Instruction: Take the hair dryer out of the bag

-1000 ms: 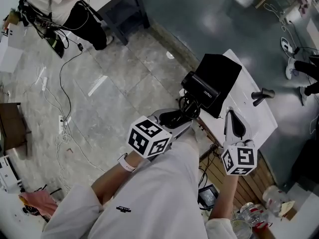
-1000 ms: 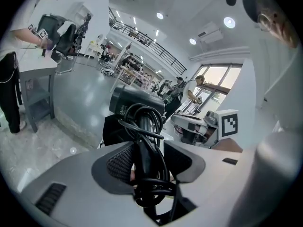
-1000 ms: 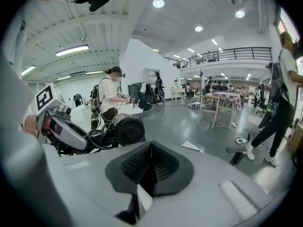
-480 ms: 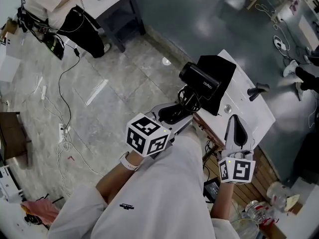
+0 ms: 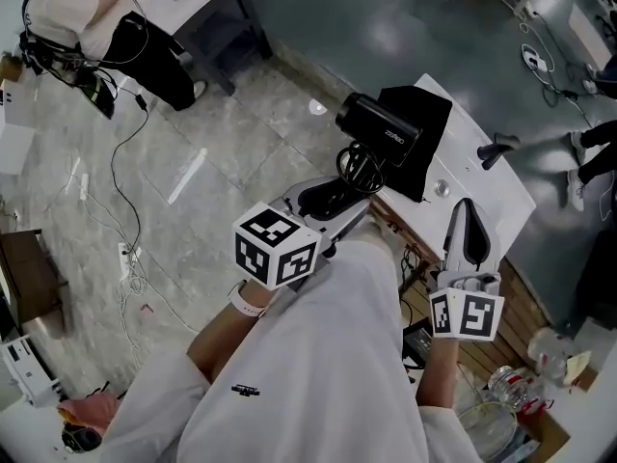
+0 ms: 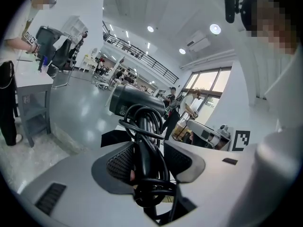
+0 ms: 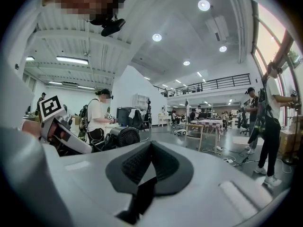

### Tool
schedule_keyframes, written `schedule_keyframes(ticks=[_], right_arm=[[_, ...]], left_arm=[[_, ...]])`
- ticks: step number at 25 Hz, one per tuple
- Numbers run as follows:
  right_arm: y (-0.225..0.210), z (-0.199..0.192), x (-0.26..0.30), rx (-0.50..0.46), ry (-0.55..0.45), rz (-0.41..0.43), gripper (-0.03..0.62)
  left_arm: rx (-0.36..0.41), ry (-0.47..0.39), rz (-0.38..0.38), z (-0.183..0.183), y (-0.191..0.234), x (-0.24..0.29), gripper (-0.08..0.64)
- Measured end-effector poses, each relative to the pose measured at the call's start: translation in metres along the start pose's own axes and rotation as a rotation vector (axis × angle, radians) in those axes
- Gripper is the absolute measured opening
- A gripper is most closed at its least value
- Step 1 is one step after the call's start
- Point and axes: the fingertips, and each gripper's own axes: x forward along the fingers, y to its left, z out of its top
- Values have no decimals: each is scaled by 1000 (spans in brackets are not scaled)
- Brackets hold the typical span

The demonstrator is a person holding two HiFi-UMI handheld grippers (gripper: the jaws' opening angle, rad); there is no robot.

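Head view: left gripper (image 5: 333, 205) is gripping the hair dryer (image 5: 378, 131), apparently clear of the black bag (image 5: 429, 157) on the surface (image 5: 506, 201).
Left gripper view: jaws are pinching its cord-wrapped handle; only setting down seems left.
Right gripper view: right gripper (image 7: 150, 148) is sitting closed, empty.

Hair dryer (image 5: 381, 128) in all 3 views

Item 1: black plastic hair dryer (image 5: 379, 128), cord coiled round its handle. It is out of the bag and held in the air, handle clamped between the left tool (image 5: 331, 198) jaws, barrel uppermost. Item 2: black fabric bag (image 5: 431, 128), slumped on the white surface (image 5: 501, 196) behind the dryer.
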Motion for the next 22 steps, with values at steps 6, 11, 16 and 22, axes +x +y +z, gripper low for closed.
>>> schedule_keyframes(ticks=[6,11,16,22], right_arm=[[4,-7,5,-25,20,29,11],[11,-2,12,-73,25,73,11],[21,-3,17,-165,47,105,12],[20,-9,15,-154,76,107,12]], left_arm=[[-15,-6,-7,1,-4,3,200],[-18,4,-14,0,-2,4,200],[-18,14,-33,-2,-1,7,200],[-18,28,-43,-4,-4,11,200]])
